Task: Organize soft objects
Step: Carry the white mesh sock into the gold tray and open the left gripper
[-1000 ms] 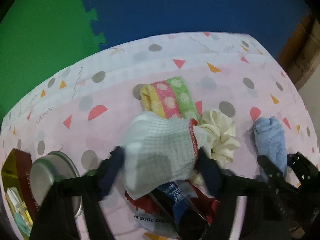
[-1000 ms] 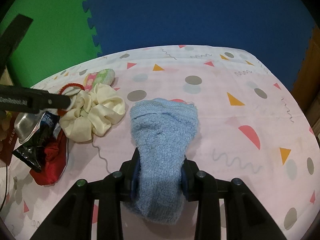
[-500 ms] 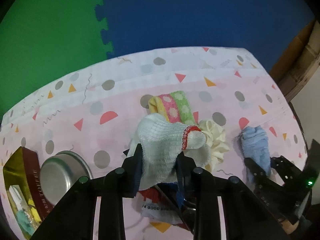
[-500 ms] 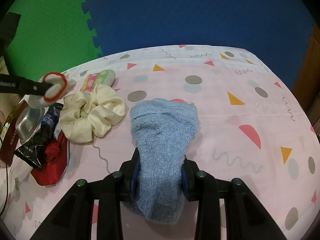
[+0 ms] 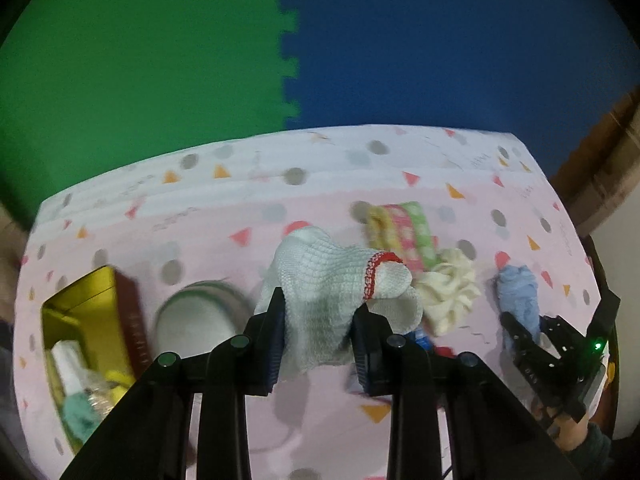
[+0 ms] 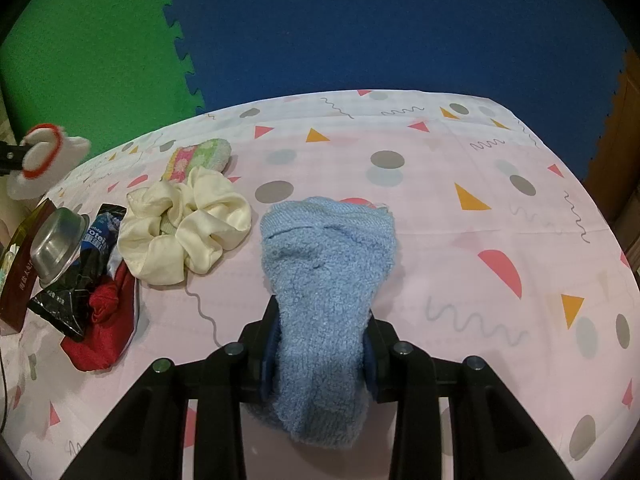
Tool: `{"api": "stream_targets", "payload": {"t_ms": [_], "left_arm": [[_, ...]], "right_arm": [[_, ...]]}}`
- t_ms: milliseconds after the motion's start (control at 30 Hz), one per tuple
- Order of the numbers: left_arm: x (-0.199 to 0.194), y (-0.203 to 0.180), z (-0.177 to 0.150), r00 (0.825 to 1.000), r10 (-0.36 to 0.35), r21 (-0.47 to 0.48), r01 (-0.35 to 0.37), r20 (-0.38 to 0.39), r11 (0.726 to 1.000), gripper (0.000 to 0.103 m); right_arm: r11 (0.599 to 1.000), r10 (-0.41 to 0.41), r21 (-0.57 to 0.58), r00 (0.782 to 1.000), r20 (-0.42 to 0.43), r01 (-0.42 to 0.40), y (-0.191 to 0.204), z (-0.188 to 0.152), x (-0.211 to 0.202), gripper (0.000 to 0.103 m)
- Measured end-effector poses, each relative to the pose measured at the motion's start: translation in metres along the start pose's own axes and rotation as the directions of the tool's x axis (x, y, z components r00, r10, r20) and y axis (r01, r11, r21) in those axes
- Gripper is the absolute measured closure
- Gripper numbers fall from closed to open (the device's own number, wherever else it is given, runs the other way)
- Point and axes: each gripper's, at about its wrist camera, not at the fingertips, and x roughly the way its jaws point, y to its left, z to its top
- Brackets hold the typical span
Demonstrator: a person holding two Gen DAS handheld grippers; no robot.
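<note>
My left gripper (image 5: pixel 318 334) is shut on a white knitted sock with a red cuff band (image 5: pixel 332 292) and holds it up above the pink patterned table; the same sock (image 6: pixel 44 156) shows at the far left of the right wrist view. My right gripper (image 6: pixel 320 354) is shut on a fluffy light blue sock (image 6: pixel 326 276) that lies on the tablecloth (image 6: pixel 460 240). A cream scrunchie (image 6: pixel 184 224) and a yellow, pink and green striped sock (image 6: pixel 200 158) lie between the two grippers. In the left wrist view the right gripper (image 5: pixel 536 336) sits on the blue sock (image 5: pixel 518 292).
At the left stand a dark red box with a gold inside (image 5: pixel 92 328) holding small items, and a steel bowl (image 5: pixel 196 316). A black snack packet (image 6: pixel 84 264) and a red cloth (image 6: pixel 102 320) lie near the scrunchie. Blue and green foam mats lie beyond the table's far edge.
The left gripper closed on the white sock and lifted it off the pile, drifting left and up over the bowl. The right gripper and the blue sock have not moved.
</note>
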Motion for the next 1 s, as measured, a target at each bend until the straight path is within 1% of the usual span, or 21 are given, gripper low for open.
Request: {"api": "stream_targets", "payload": {"t_ms": [133,300,367,433,533,667,767,833,900,967,1000], "left_arm": [[-0.016,0.036,-0.003,0.998,0.055,-0.037,-0.054,0.019,0.998,0.076],[-0.036,0.088,-0.013,0.991,0.132,-0.102,-0.128,0.032,0.987,0.076],[-0.041,0.109,-0.018,0.987,0.16,-0.125,-0.155,0.031,0.98,0.076],[-0.046,0.135,-0.024,0.98,0.197,-0.165,-0.191,0.022,0.968,0.076],[-0.05,0.163,-0.032,0.97,0.242,-0.196,-0.235,0.014,0.952,0.076],[-0.044,0.196,-0.042,0.957,0.291,-0.237,-0.286,-0.016,0.928,0.076],[-0.033,0.216,-0.049,0.954,0.297,-0.265,-0.299,-0.047,0.917,0.076],[-0.024,0.224,-0.052,0.954,0.294,-0.271,-0.3,-0.063,0.914,0.075],[-0.017,0.229,-0.054,0.949,0.306,-0.274,-0.315,-0.076,0.909,0.075],[-0.008,0.231,-0.054,0.948,0.307,-0.26,-0.319,-0.086,0.912,0.075],[-0.002,0.233,-0.054,0.944,0.315,-0.253,-0.329,-0.095,0.91,0.075]], "right_arm": [[1.0,-0.005,-0.004,1.0,-0.001,0.005,0.001,0.0,0.0,0.068],[1.0,-0.013,-0.012,1.0,-0.003,0.013,0.003,0.001,0.001,0.068],[1.0,-0.015,-0.015,1.0,-0.003,0.015,0.003,0.001,0.001,0.068],[1.0,-0.019,-0.018,1.0,-0.004,0.019,0.004,0.001,0.001,0.068],[0.999,-0.023,-0.022,1.0,-0.005,0.023,0.004,0.001,0.001,0.068],[0.999,-0.026,-0.024,1.0,-0.005,0.026,0.004,0.001,0.0,0.068],[0.999,-0.029,-0.027,1.0,-0.005,0.029,0.005,0.001,0.001,0.068],[0.999,-0.03,-0.03,1.0,-0.006,0.03,0.005,0.002,0.002,0.068],[0.999,-0.033,-0.032,0.999,-0.006,0.033,0.005,0.002,0.002,0.068],[0.999,-0.036,-0.034,0.999,-0.006,0.035,0.005,0.002,0.001,0.068],[0.999,-0.035,-0.034,0.999,-0.006,0.035,0.005,0.002,0.001,0.068]]}}
